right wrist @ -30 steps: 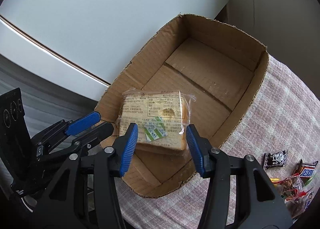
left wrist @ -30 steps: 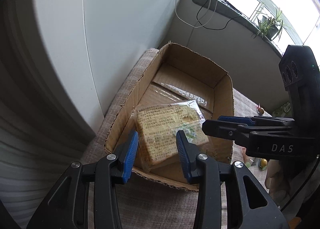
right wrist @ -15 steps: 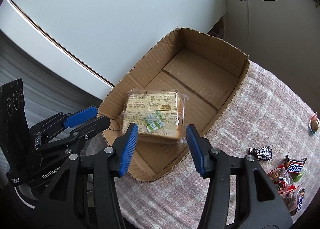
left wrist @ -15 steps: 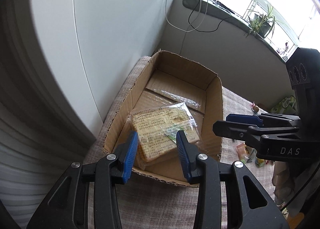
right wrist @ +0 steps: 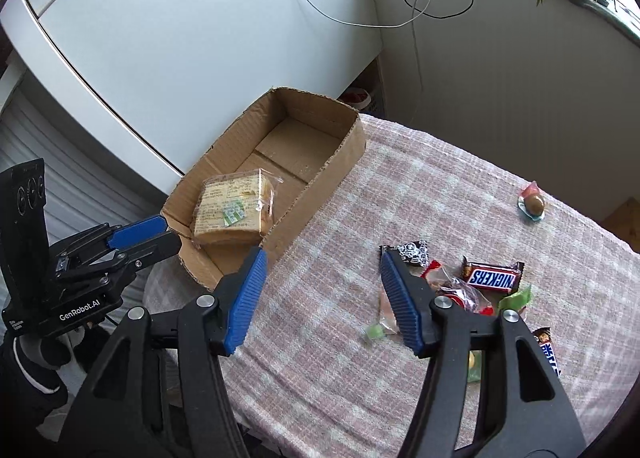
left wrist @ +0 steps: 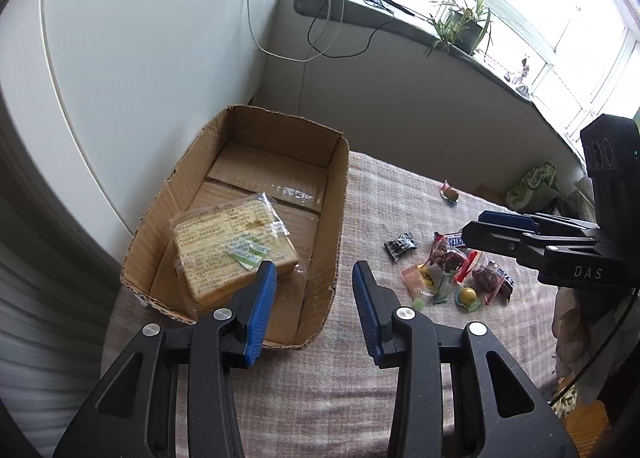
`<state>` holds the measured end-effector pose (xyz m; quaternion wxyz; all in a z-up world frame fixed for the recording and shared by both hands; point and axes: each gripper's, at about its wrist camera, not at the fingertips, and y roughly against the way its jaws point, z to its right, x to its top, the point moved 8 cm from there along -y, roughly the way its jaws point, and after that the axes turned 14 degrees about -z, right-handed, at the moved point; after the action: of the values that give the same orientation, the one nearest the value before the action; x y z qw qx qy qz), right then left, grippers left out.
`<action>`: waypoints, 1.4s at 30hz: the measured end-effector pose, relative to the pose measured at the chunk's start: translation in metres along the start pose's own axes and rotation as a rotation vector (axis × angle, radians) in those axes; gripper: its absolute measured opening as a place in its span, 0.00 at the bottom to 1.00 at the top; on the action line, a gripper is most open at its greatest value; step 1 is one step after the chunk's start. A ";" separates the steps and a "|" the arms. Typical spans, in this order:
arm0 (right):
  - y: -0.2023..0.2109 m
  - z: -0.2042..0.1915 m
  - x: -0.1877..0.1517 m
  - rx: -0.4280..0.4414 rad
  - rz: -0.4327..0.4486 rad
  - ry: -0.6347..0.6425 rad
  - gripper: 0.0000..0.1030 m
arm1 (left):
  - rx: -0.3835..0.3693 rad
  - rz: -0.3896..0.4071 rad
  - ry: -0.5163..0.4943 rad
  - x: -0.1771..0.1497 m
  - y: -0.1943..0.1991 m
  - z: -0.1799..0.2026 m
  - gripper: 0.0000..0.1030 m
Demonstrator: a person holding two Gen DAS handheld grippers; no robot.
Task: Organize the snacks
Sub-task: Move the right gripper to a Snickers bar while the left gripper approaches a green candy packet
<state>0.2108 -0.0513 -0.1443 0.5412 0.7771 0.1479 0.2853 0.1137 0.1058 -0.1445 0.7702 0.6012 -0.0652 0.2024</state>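
Left hand-held gripper [left wrist: 314, 286]: released, above box [left wrist: 338, 194] rim.
Right hand-held gripper [right wrist: 322, 286]: released, over surface [right wrist: 320, 202].
Snacks [right wrist: 492, 278]: 3 o'clock.
Bread [left wrist: 232, 246]: boxed.

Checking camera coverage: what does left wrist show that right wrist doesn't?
Only left wrist: the green bag beyond the table's far edge, and the right gripper from the side.

Only right wrist: the red item on the floor behind the box, and the left gripper from the side.

Both: cardboard box holding the wrapped bread, the Snickers bar in the loose snack pile, and the checked tablecloth. Each view's own jaws stand apart, empty.
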 end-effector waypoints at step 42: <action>-0.047 0.198 -0.112 -0.315 -0.244 -0.073 0.60 | 0.004 -0.300 -0.360 -0.040 -0.146 0.130 0.26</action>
<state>0.2455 -0.2442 -0.2690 0.6915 0.6691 0.1748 0.2090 0.1531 -0.0560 -0.2547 0.7665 0.6321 -0.1112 -0.0247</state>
